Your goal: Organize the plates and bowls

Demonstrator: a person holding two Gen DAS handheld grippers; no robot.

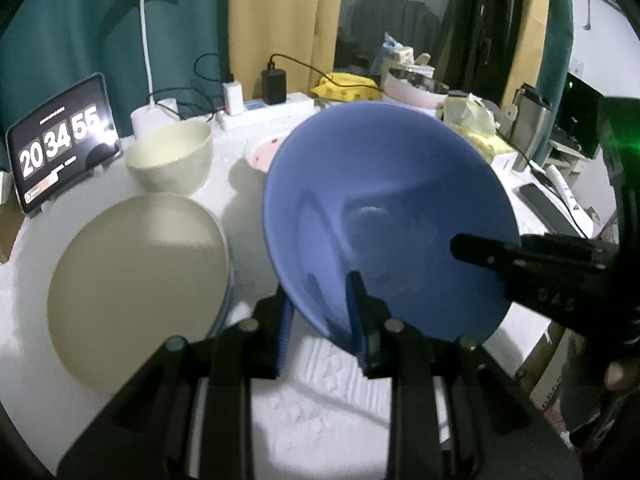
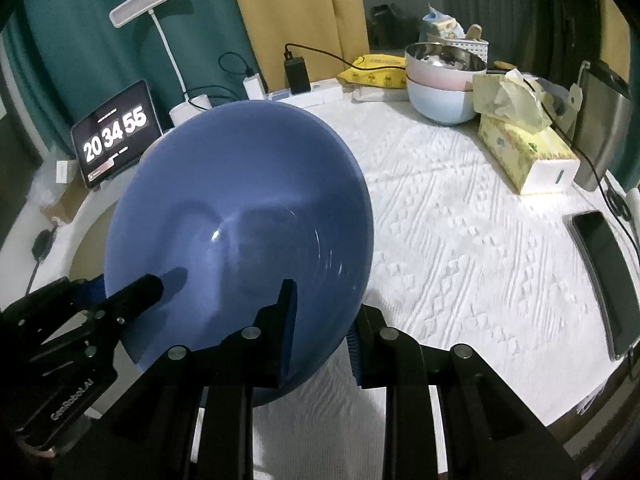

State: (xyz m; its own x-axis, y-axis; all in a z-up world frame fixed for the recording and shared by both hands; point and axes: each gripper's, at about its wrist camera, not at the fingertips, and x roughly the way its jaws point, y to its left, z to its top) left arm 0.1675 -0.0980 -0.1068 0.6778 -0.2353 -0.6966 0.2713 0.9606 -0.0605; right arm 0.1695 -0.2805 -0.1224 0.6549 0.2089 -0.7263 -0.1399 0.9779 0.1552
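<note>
A blue bowl (image 1: 384, 208) is held tilted above the white table, its inside facing both cameras. My left gripper (image 1: 320, 312) is shut on its near rim, one finger inside and one outside. My right gripper (image 2: 324, 320) is shut on the rim of the same blue bowl (image 2: 240, 216); it shows from the right in the left wrist view (image 1: 520, 264). A beige plate (image 1: 136, 284) lies at the left on a pale blue plate. A cream bowl (image 1: 170, 160) stands behind it. A pink dish (image 1: 260, 152) is partly hidden behind the blue bowl.
A tablet clock (image 1: 60, 148), a lamp (image 1: 144, 40) and a power strip (image 1: 272, 112) line the back. Stacked pink and blue bowls (image 2: 444, 88), a tissue box (image 2: 524, 152) and a phone (image 2: 608, 276) lie at the right on the white cloth (image 2: 460, 248).
</note>
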